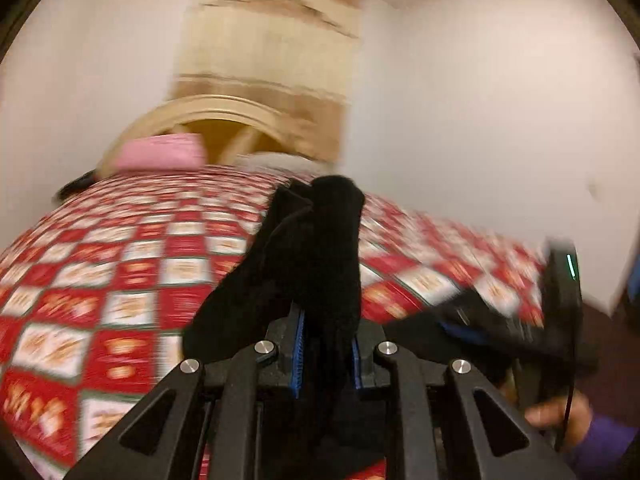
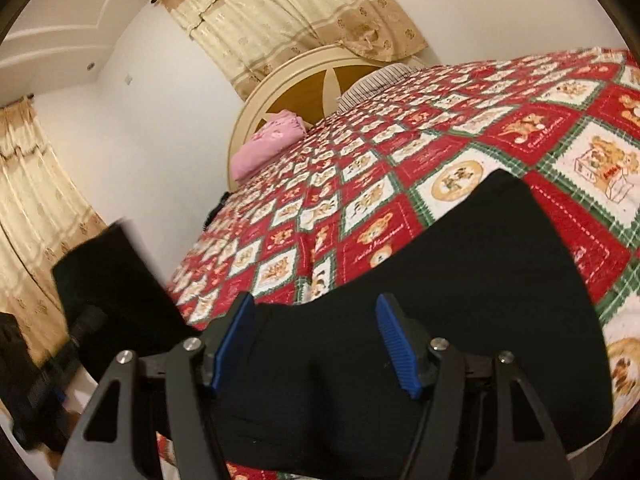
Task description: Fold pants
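My left tongs (image 1: 326,344) pinch black pants (image 1: 308,256), bunched upright above the bed (image 1: 120,280) | my right tongs (image 2: 316,340) gape wide, gripping nothing, over pants spread flat on the quilt (image 2: 460,152) | left view blurred

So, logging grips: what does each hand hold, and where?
Left tongs pinch a bunched fold of the black fabric pants; right tongs open, holding nothing.
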`<state>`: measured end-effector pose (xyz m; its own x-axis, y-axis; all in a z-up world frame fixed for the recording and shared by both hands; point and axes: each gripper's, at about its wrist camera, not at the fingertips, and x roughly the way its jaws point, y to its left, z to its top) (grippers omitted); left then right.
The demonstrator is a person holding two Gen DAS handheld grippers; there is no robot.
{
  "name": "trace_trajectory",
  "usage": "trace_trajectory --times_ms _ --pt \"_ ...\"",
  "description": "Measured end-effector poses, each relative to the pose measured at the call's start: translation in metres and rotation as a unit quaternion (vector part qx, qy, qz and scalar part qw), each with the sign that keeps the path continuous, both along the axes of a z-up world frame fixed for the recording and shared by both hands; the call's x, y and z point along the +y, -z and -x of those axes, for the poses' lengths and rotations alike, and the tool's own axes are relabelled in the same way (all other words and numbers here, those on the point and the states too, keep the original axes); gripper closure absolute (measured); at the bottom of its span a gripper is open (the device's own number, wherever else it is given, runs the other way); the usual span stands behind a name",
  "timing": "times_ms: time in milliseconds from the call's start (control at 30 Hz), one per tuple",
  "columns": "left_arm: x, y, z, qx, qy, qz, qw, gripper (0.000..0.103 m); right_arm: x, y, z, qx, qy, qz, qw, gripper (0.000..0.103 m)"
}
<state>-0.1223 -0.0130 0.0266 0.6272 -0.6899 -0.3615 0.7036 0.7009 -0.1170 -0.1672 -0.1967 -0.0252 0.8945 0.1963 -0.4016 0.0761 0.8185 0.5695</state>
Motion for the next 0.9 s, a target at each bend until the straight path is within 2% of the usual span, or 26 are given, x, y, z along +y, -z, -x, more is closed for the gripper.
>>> trace_trajectory --times_ms 67,133,200,267,367,467,500,533,600,733,833,900 --pt "-0.030 0.019 0.009 0.007 0.040 -0.046 0.9981 0.085 -0.007 -0.001 0.004 -0.007 -0.001 -0.021 1.000 0.036" --pt "-0.055 0.045 0.012 0.026 0.068 -0.098 0.9925 0.085 -0.012 0.000 0.005 -0.009 0.002 -0.034 0.999 0.037" --pt "-0.070 0.068 0.016 0.030 0.075 -0.147 0.9859 0.084 -0.015 0.002 0.005 -0.017 -0.007 -0.061 0.998 0.037" --pt "-0.075 0.074 0.020 0.020 0.072 -0.172 0.9823 0.084 -0.015 0.002 0.006 -0.019 -0.014 -0.067 0.997 0.035" --pt "-0.060 0.062 0.021 0.023 0.078 -0.162 0.9835 0.080 -0.015 0.002 0.004 -0.018 -0.025 -0.076 0.997 0.031" --pt "-0.035 0.047 0.018 0.039 0.068 -0.127 0.9889 0.072 -0.017 0.000 0.004 -0.021 -0.031 -0.090 0.995 0.029" --pt "-0.022 0.042 0.017 0.048 0.061 -0.110 0.9909 0.059 -0.015 -0.002 0.003 -0.021 -0.035 -0.091 0.995 0.028" --pt "-0.008 0.038 0.015 0.057 0.053 -0.096 0.9923 0.041 -0.012 -0.003 0.003 -0.021 -0.041 -0.087 0.995 0.024" --pt "0.015 0.034 0.012 0.061 0.037 -0.077 0.9945 0.030 -0.003 -0.003 -0.001 -0.014 -0.057 -0.075 0.995 0.018" --pt "0.054 0.032 0.012 0.059 -0.021 -0.066 0.9958 0.030 0.016 0.003 -0.008 0.015 -0.073 -0.056 0.996 0.017" --pt "0.078 0.038 -0.001 0.085 -0.069 -0.056 0.9924 0.030 0.024 0.004 -0.007 0.030 -0.078 -0.037 0.996 0.018" --pt "0.088 0.043 -0.009 0.104 -0.092 -0.044 0.9893 0.030 0.034 0.004 -0.009 0.046 -0.076 -0.006 0.996 0.018"
